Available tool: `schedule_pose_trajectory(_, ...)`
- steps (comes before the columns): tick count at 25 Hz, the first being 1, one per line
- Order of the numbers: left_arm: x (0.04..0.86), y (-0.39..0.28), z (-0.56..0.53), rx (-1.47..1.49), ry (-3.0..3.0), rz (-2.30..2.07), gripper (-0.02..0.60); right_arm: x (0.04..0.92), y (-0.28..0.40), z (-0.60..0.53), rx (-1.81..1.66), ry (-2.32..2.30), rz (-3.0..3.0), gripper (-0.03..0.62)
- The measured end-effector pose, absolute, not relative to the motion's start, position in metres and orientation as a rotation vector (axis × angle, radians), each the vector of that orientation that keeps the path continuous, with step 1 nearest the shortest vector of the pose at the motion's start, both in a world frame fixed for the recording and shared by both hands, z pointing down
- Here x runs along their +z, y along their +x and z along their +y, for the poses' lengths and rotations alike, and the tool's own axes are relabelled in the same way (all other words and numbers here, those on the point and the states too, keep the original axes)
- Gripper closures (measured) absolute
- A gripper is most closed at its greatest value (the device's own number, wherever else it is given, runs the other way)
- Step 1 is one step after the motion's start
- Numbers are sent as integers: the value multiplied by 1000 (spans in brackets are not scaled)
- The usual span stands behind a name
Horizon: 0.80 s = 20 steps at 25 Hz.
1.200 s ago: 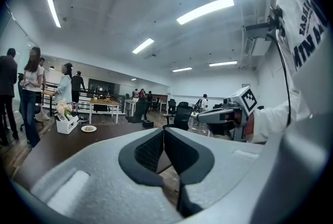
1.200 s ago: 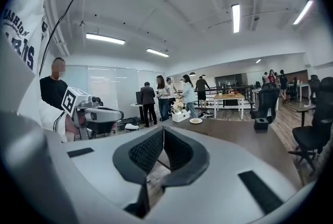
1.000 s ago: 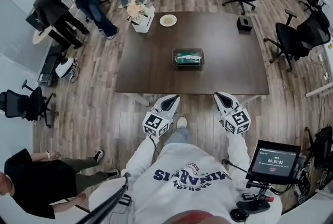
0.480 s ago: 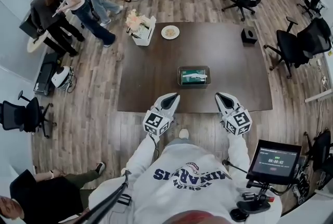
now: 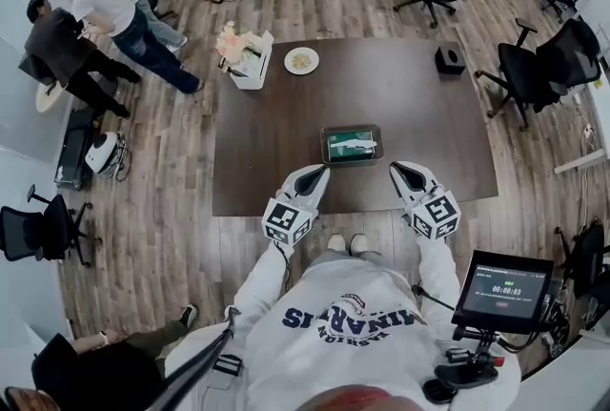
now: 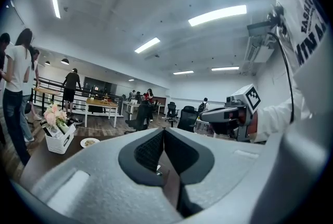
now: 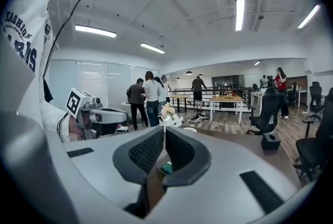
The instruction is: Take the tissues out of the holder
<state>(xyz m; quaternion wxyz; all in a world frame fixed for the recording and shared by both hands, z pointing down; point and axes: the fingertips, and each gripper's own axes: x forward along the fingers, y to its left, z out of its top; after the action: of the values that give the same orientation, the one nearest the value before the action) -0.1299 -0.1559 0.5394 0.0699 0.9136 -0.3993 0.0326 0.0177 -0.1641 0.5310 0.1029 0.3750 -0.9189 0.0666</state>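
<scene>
Your left arm point(image 5: 262, 280) reaches forward from your chest. It carries the left gripper point(image 5: 317, 171) roughly level over the near edge of the dark brown square wooden surface point(image 5: 267, 142). Its fingers point(image 6: 151, 147) are clenched pad against pad with nothing between them.

Just ahead, between the two grippers and touching neither, the dark grey rectangular tissue holder point(image 5: 351, 128) sits on the surface. The green pack of white tissues point(image 5: 349, 146) lies inside it.

Your right arm point(image 5: 437, 268) mirrors the left. The right gripper point(image 5: 400, 170) tilts a little downward, its fingers point(image 7: 179, 147) also squeezed together and empty.

The whole holder shows only in the head view. The left gripper view looks across the surface to the white box of pink flowers point(image 6: 58, 132) and the small white plate point(image 6: 89, 142), with your right gripper at its right side. The right gripper view catches the small black box point(image 7: 270, 141) on the far right of the surface and your left gripper at its left. A sliver of green shows through the slot beneath its closed fingers.
</scene>
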Motion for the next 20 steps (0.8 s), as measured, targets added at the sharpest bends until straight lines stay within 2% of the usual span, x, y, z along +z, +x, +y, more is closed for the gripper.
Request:
schedule_pose_trajectory(7, 532, -110, -173, 107, 2698, -1248, 575, 518, 39, -188, 203, 1065, -2742, 585)
schedule_pose_trajectory(13, 557, -118, -170, 171, 2674, -1249, 575, 525, 29, -185, 194, 1043, -2753, 585)
schedule_pose_trajectory(20, 622, -103, -200, 590, 2678, -1179, 574, 530, 42, -187, 189, 1042, -2748, 585)
